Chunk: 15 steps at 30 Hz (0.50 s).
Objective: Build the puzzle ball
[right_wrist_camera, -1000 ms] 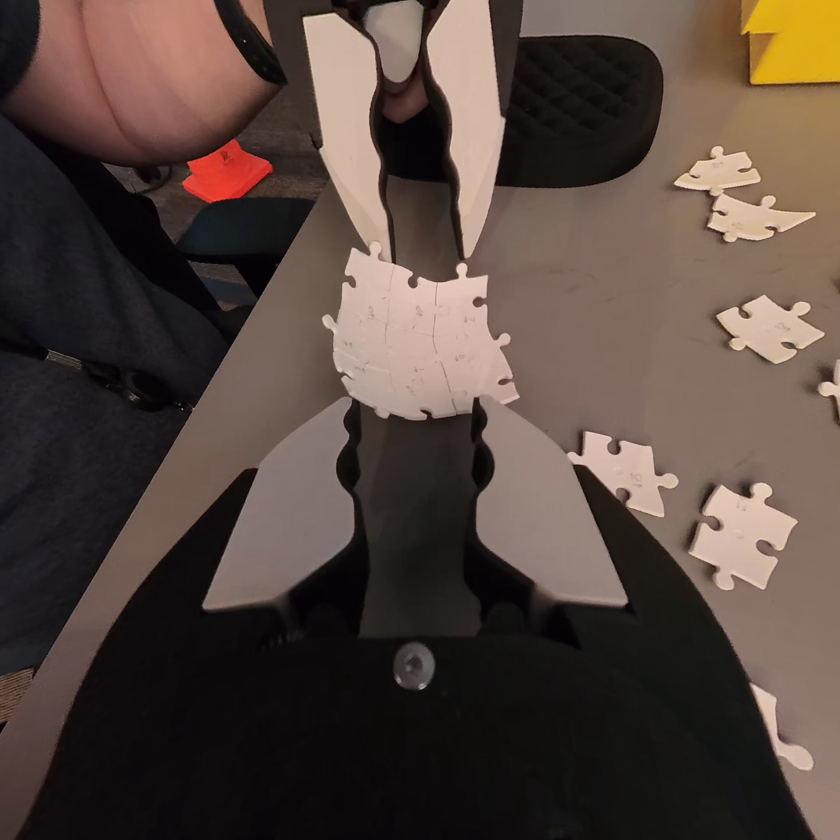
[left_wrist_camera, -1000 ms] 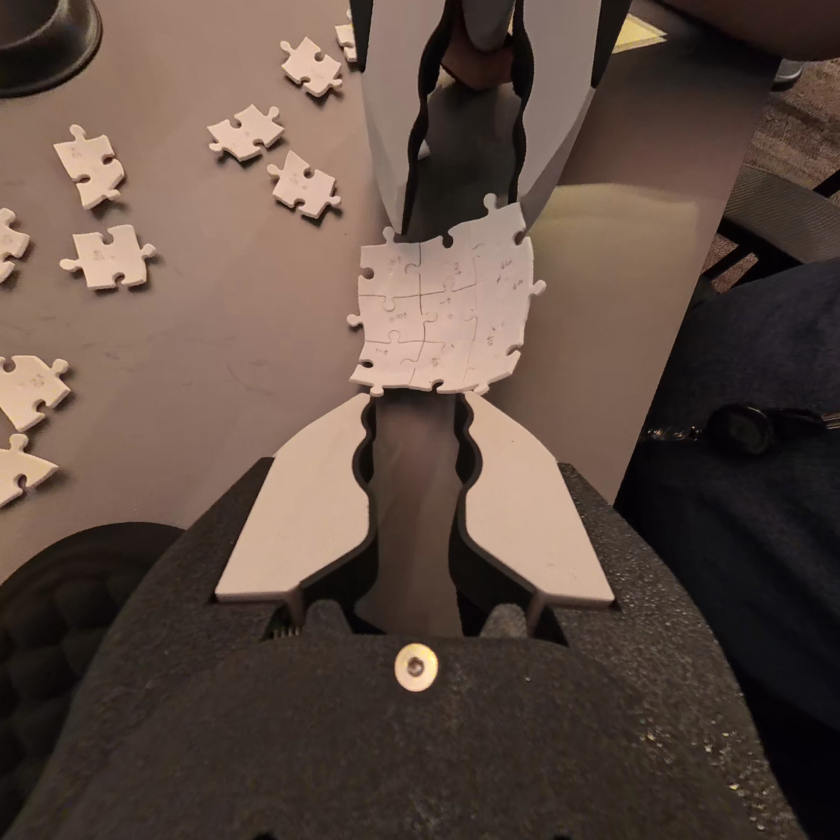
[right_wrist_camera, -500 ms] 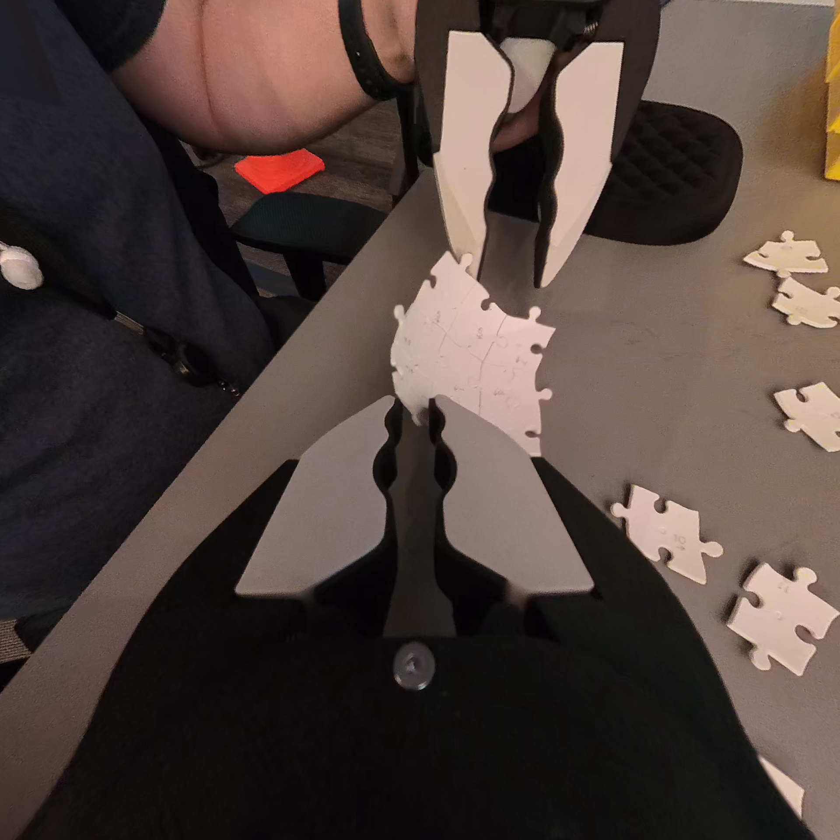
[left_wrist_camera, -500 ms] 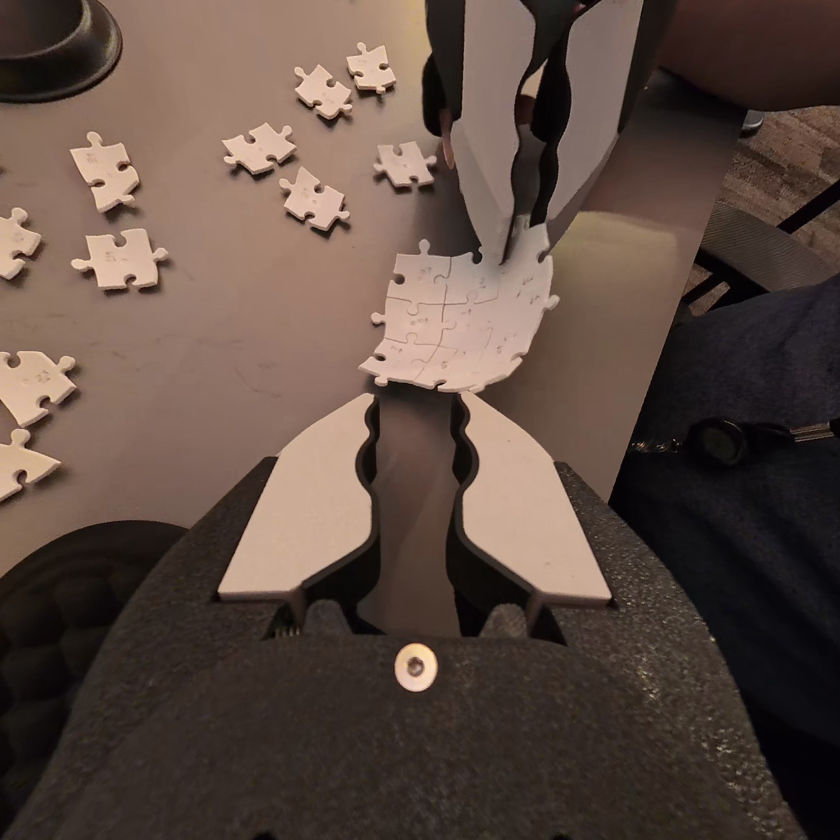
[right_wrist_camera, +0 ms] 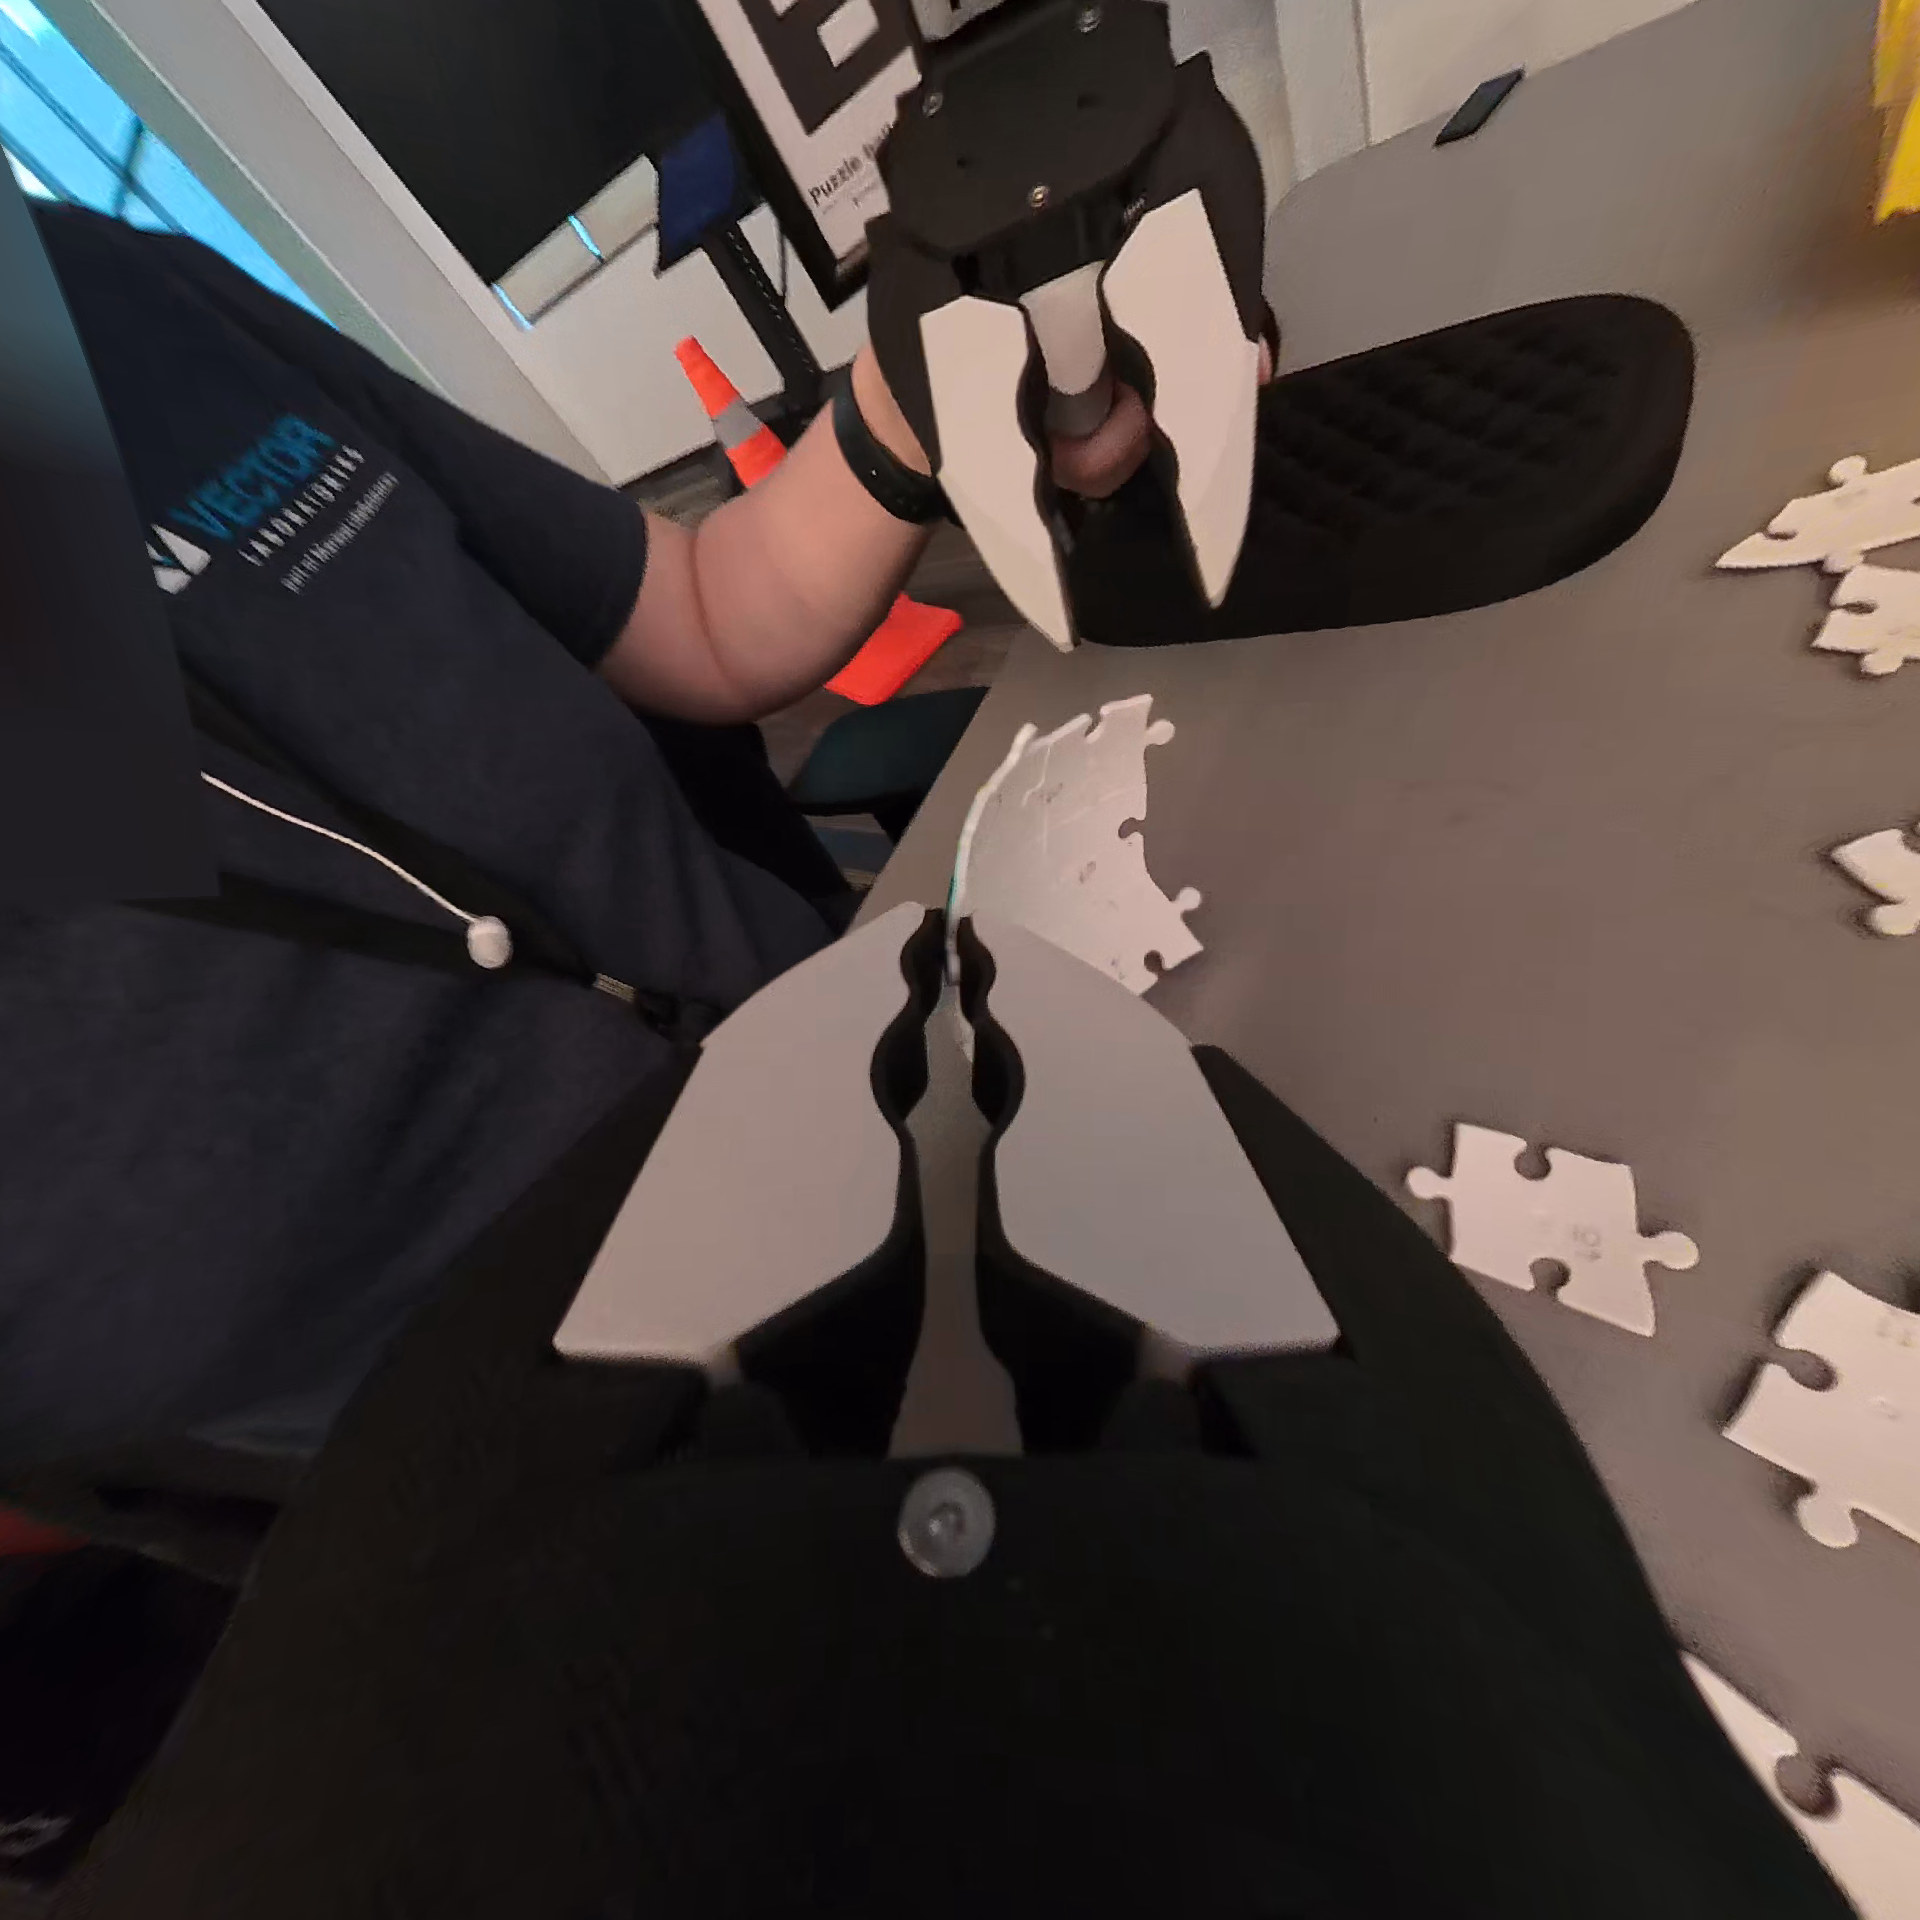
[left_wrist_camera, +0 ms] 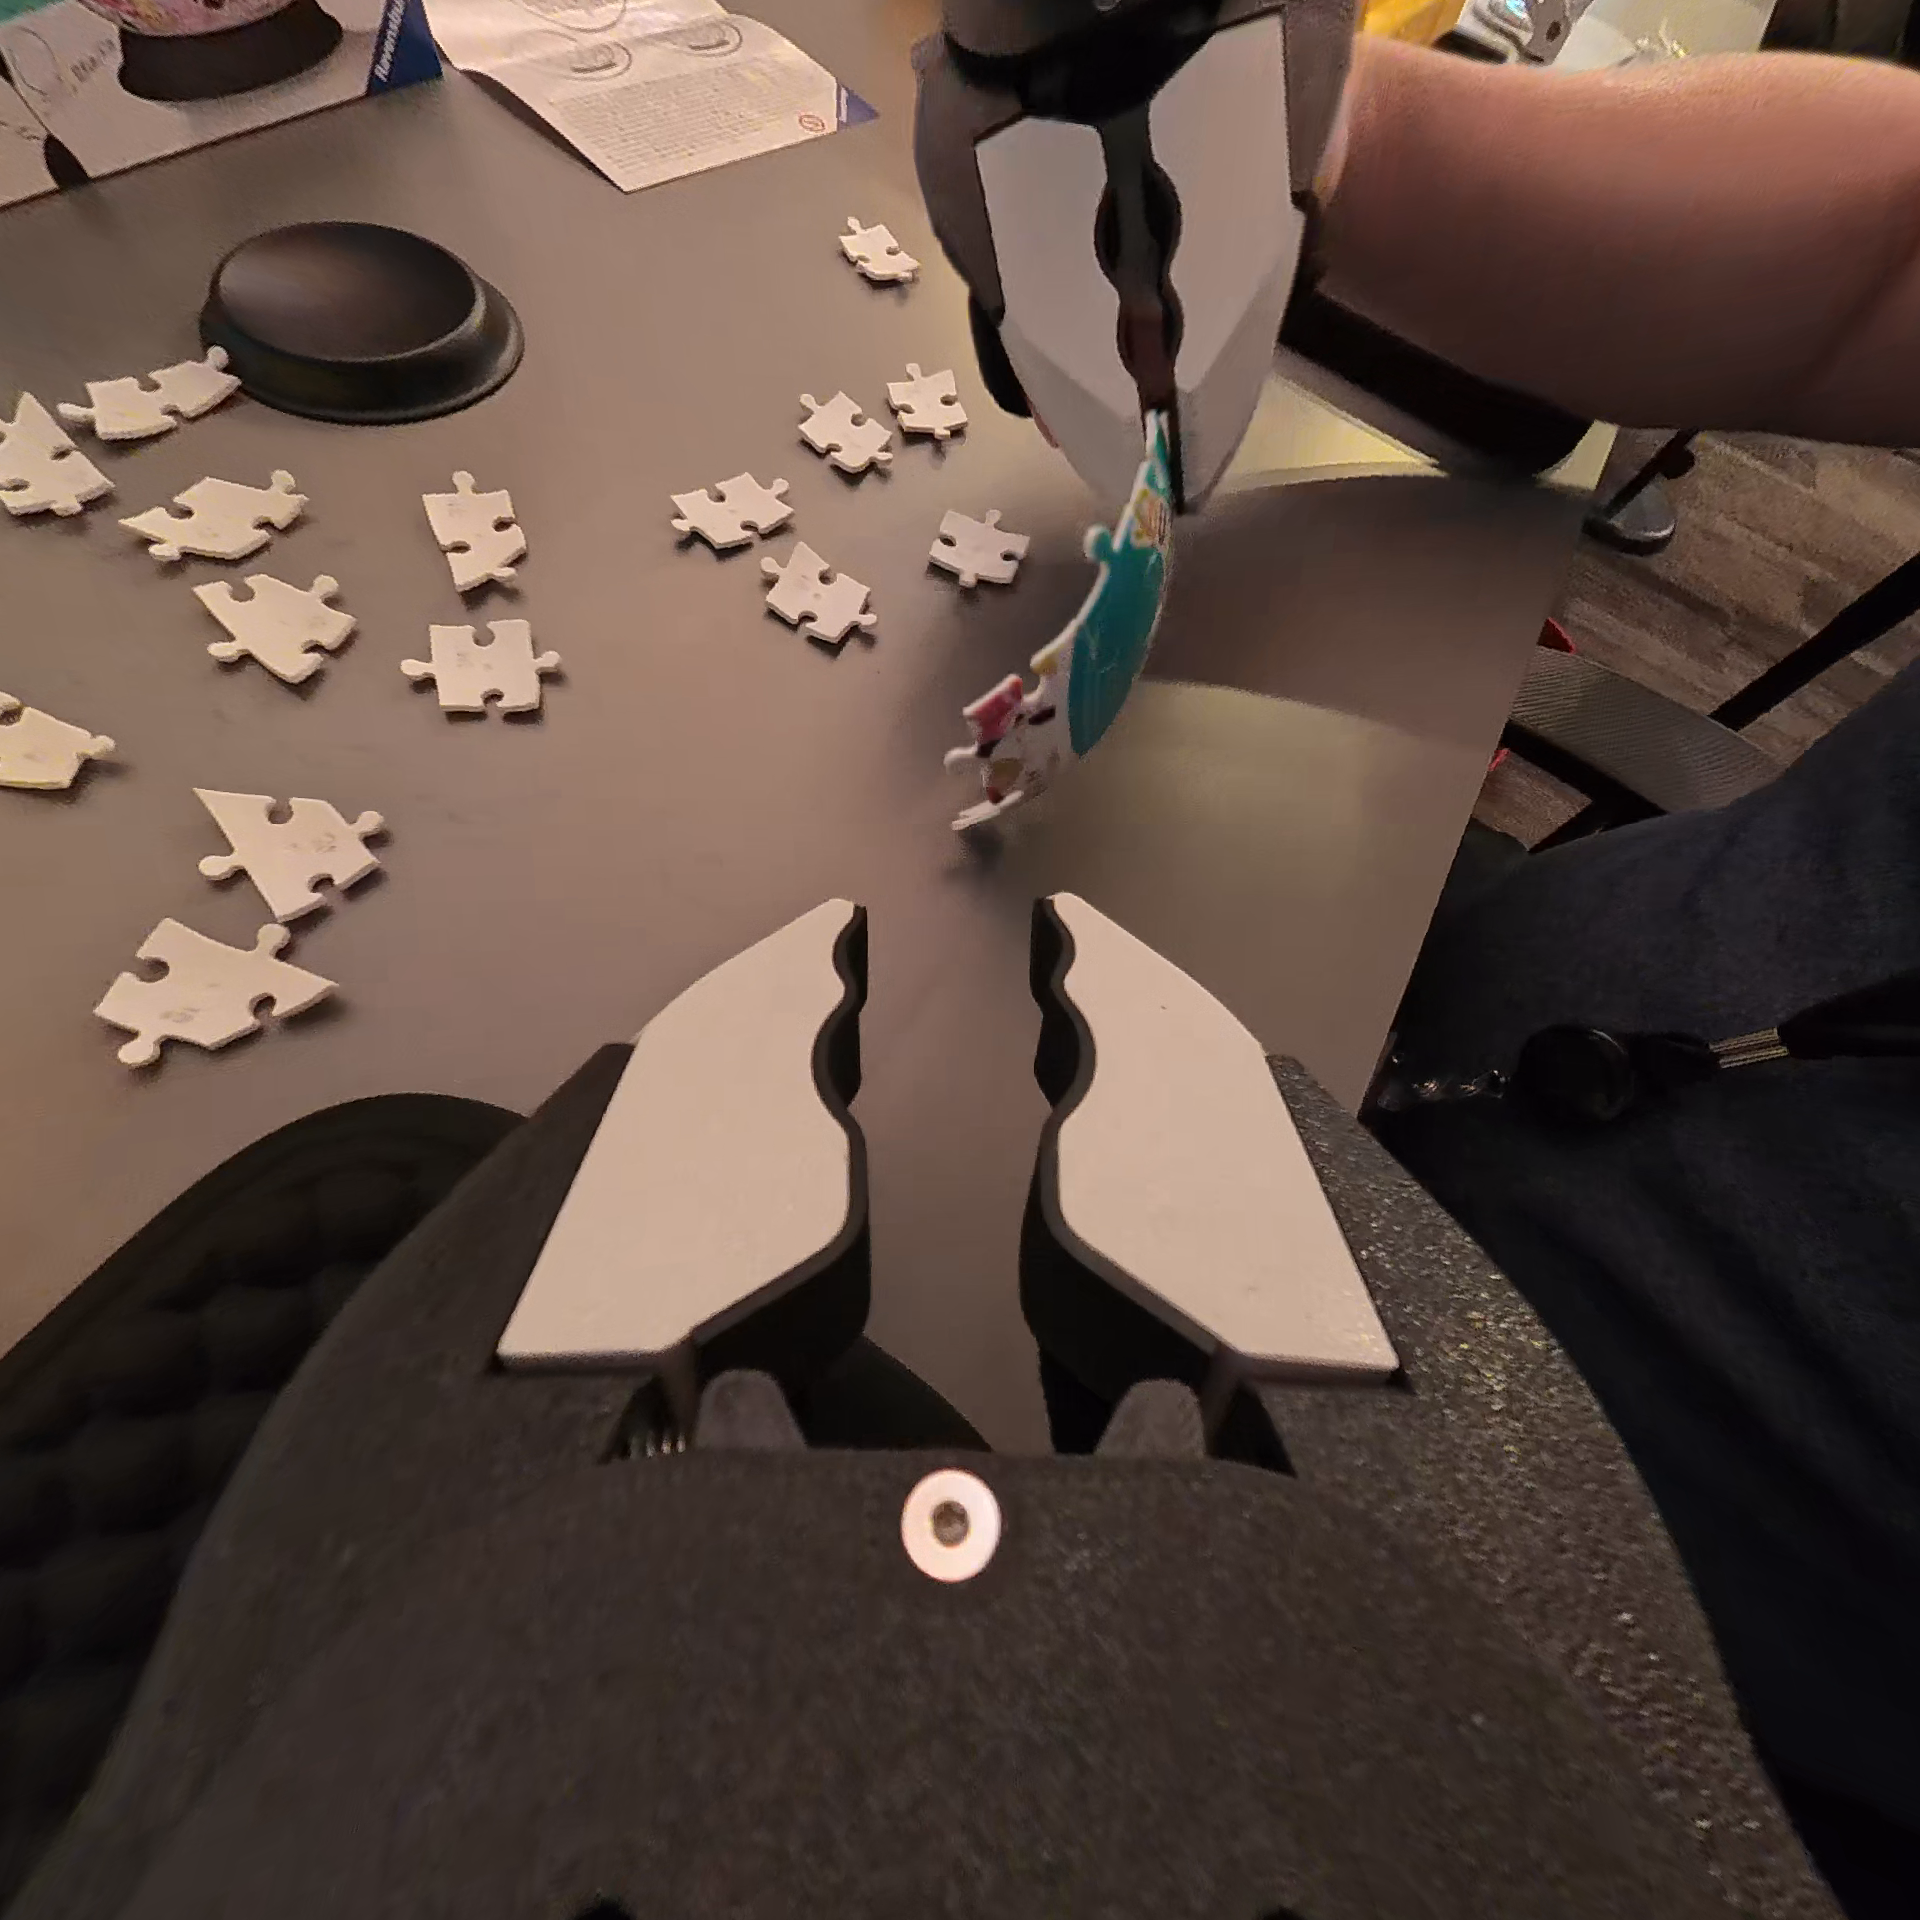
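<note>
Now the right gripper (right_wrist_camera: 954,940) clamps one edge of the curved panel (right_wrist_camera: 1081,847) and lifts it clear above the table (left_wrist_camera: 665,790) near its front edge. The left gripper (left_wrist_camera: 948,914) waits below, jaws apart and empty. To do this well, I'd keep the pinch firm but gentle, since the joints could pop. The panel is a shell of several interlocked pieces, white inside, teal and printed outside. Loose pieces (left_wrist_camera: 480,665) lie white side up.
</note>
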Tool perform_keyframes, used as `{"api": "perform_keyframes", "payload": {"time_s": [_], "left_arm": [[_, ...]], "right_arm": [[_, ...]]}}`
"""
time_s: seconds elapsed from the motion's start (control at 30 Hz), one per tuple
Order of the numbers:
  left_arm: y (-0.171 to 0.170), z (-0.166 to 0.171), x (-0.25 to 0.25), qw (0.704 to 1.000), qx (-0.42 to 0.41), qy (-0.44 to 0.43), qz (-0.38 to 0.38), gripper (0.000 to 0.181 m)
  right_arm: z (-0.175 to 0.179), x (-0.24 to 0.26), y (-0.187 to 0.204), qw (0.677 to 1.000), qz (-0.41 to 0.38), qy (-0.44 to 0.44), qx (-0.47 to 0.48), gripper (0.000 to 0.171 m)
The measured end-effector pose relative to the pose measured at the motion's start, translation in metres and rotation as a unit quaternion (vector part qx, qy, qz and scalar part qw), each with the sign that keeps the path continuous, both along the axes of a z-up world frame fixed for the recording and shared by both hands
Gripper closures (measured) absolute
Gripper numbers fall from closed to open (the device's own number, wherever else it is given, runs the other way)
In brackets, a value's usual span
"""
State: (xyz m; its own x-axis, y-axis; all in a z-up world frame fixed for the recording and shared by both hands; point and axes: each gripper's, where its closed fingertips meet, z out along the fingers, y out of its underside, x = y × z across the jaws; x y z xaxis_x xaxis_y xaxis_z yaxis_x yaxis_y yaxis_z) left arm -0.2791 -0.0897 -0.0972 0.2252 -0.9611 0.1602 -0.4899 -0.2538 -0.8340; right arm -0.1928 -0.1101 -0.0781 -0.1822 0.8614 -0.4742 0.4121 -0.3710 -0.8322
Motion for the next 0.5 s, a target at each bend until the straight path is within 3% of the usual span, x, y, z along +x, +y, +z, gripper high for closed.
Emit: {"api": "perform_keyframes", "payload": {"time_s": [0.5], "left_arm": [[-0.012, 0.003, -0.014, 0.999, 0.013, -0.035, 0.038, 0.152]], "right_arm": [[0.052, 0.013, 0.04, 0.968, 0.01, 0.106, -0.228, 0.168]]}}
